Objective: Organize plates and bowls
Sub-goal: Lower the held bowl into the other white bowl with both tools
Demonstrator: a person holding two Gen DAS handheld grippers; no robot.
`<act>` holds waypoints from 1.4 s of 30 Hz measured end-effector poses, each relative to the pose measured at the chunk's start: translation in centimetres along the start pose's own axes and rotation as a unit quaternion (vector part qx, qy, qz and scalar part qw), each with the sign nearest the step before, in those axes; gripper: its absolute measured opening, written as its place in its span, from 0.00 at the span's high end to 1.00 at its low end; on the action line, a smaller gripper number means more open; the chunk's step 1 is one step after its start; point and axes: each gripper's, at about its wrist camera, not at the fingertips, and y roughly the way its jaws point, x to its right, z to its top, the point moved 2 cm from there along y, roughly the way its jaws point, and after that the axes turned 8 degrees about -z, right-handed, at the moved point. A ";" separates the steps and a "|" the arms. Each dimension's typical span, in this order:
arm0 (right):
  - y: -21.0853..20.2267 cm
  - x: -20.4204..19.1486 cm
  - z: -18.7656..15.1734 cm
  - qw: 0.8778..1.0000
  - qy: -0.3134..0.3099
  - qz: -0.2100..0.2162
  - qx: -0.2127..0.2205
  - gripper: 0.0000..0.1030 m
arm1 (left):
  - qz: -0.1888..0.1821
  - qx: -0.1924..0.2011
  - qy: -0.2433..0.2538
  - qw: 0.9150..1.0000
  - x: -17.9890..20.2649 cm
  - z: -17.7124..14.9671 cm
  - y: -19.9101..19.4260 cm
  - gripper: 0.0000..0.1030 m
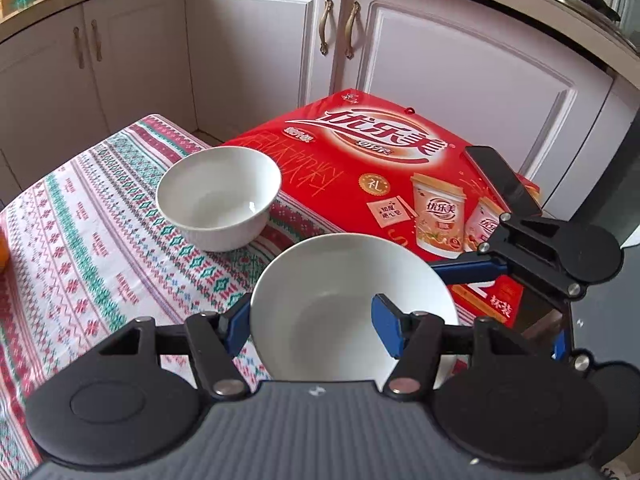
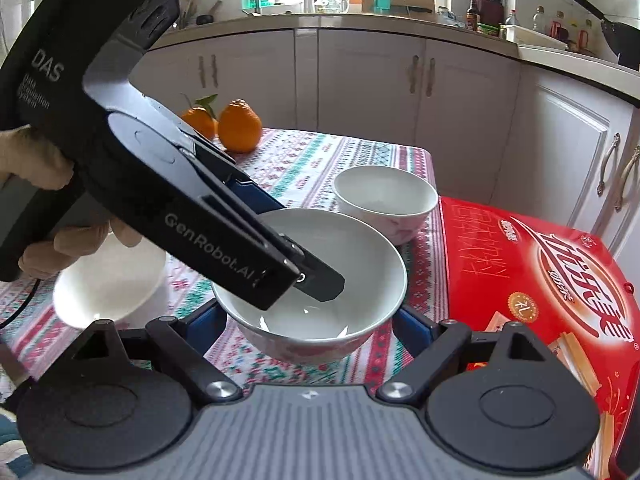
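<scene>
Holding: right gripper [image 2: 312, 320] is bracketing the near bowl [image 2: 320, 280], one blue pad sitting against each side of it
Right tool state: jaws are standing fairly wide and are clamped on the near bowl
Left tool state: left gripper [image 1: 310, 330] is straddling the same bowl's rim, one finger reaching inside and the other lying outside the wall. A gap is showing between the fingers, and I cannot tell whether they are pinching the wall
Hand: a person's hand [image 2: 36, 168] is gripping the left gripper's handle at the left of the right wrist view
Near bowl: white, upright, empty, sitting between both tools by the tablecloth [image 1: 80, 240] edge, just beside the red carton [image 1: 380, 168]. Whether it is touching the cloth is not showing
Far bowl: far bowl [image 1: 218, 196] is standing upright on the tablecloth at the table's far corner, apart from the near bowl, close to the carton
White dish: white dish [image 2: 108, 280] is lying on the cloth under the hand, partly hidden
Oranges: two oranges [image 2: 240, 128] are sitting together at the table's far side
Background: cabinets [image 1: 260, 48] are running behind the table
</scene>
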 end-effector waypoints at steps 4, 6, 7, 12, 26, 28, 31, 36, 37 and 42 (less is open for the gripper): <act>-1.3 -0.8 0.4 1.000 -0.009 0.010 0.004 0.10 | 0.007 0.010 -0.003 1.000 0.5 -0.9 -1.5 0.40; -1.8 -1.2 0.6 1.000 -0.013 0.016 0.005 0.10 | 0.014 0.017 -0.007 1.000 0.9 -1.3 -2.4 0.40; -2.0 -1.5 0.8 1.000 -0.016 0.020 0.006 0.10 | 0.016 0.021 -0.007 1.000 1.0 -1.5 -2.8 0.40; -2.7 -3.1 1.0 0.999 -0.029 0.031 0.009 0.10 | 0.026 0.043 -0.018 0.999 1.0 -2.4 -5.1 0.40; -3.0 -8.0 2.8 0.993 -0.084 0.077 0.022 0.10 | 0.069 0.077 -0.061 0.993 -0.8 -6.1 -10.0 0.40; -2.9 -8.7 3.0 0.992 -0.093 0.086 0.022 0.10 | 0.075 0.078 -0.069 0.992 -1.2 -6.7 -10.6 0.40; -2.5 -9.7 3.3 0.989 -0.104 0.100 0.022 0.10 | 0.085 0.079 -0.081 0.990 -1.7 -7.7 -11.4 0.40; -1.8 -11.2 3.5 0.986 -0.120 0.115 0.017 0.10 | 0.094 0.081 -0.102 0.987 -2.8 -9.1 -12.1 0.40; -1.6 -11.4 3.5 0.985 -0.123 0.118 0.015 0.10 | 0.095 0.081 -0.105 0.987 -2.9 -9.4 -12.2 0.40; -0.8 -11.9 3.2 0.984 -0.125 0.126 0.004 0.10 | 0.091 0.078 -0.115 0.986 -3.5 -10.3 -11.8 0.40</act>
